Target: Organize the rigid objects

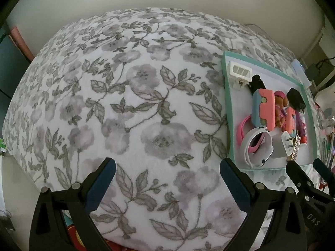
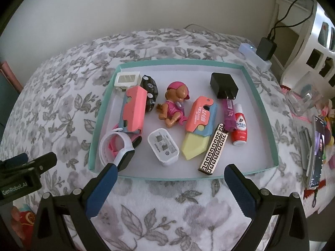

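A shallow teal-rimmed tray (image 2: pixel 100 113) lies on a floral blanket. Inside it are a pup figure (image 2: pixel 173 106), a pink and yellow toy knife (image 2: pixel 199 125), a pink and blue toy (image 2: pixel 134 110), a black charger (image 2: pixel 224 85), a white charger (image 2: pixel 163 148), a patterned lighter (image 2: pixel 213 148), a red and white bottle (image 2: pixel 239 125) and a white watch strap (image 2: pixel 113 148). My right gripper (image 2: pixel 170 170) is open and empty at the tray's near rim. My left gripper (image 1: pixel 167 167) hangs open over bare blanket, left of the tray (image 1: pixel 227 104).
The blanket (image 1: pixel 125 104) covers a bed against a pale wall. A phone (image 2: pixel 316 150) and small clutter lie to the tray's right. A white power strip (image 2: pixel 254 56) with a black adapter (image 2: pixel 266 48) sits behind the tray, beside a white shelf (image 2: pixel 314 41).
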Demonstrator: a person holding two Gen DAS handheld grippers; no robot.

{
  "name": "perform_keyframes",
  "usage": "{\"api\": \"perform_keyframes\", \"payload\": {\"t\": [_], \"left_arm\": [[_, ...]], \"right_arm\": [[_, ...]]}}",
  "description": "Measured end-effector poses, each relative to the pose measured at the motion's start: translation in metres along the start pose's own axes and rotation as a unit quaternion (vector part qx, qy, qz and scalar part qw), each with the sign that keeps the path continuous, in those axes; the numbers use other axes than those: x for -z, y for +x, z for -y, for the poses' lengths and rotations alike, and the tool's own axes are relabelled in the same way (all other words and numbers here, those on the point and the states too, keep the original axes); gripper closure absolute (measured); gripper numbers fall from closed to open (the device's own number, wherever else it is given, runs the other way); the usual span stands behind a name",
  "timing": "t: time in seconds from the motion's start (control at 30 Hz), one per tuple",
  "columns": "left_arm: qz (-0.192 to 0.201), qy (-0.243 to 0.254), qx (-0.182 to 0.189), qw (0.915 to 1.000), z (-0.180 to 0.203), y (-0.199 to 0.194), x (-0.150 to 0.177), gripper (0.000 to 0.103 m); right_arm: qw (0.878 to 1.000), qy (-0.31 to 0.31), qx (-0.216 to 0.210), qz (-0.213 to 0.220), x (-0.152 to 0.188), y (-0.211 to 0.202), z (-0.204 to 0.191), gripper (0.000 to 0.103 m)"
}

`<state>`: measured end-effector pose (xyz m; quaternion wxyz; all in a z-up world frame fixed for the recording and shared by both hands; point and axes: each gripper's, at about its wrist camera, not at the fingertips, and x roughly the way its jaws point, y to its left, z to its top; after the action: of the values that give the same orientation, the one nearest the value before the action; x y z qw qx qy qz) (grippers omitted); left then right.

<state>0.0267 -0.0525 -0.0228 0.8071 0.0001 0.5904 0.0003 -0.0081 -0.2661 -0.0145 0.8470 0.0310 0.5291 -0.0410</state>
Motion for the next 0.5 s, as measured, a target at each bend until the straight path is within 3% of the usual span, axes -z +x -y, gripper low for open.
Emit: {"api": "perform_keyframes", "payload": {"t": [0.5], "left_arm": [[-0.002, 0.005, -0.01, 0.9999, 0.0014, 0.0007, -0.0013, 0.003]], "right_arm": [[1.0, 0.002, 0.001, 0.002, -0.0027, 0.0003, 0.0022, 0.0]]}}
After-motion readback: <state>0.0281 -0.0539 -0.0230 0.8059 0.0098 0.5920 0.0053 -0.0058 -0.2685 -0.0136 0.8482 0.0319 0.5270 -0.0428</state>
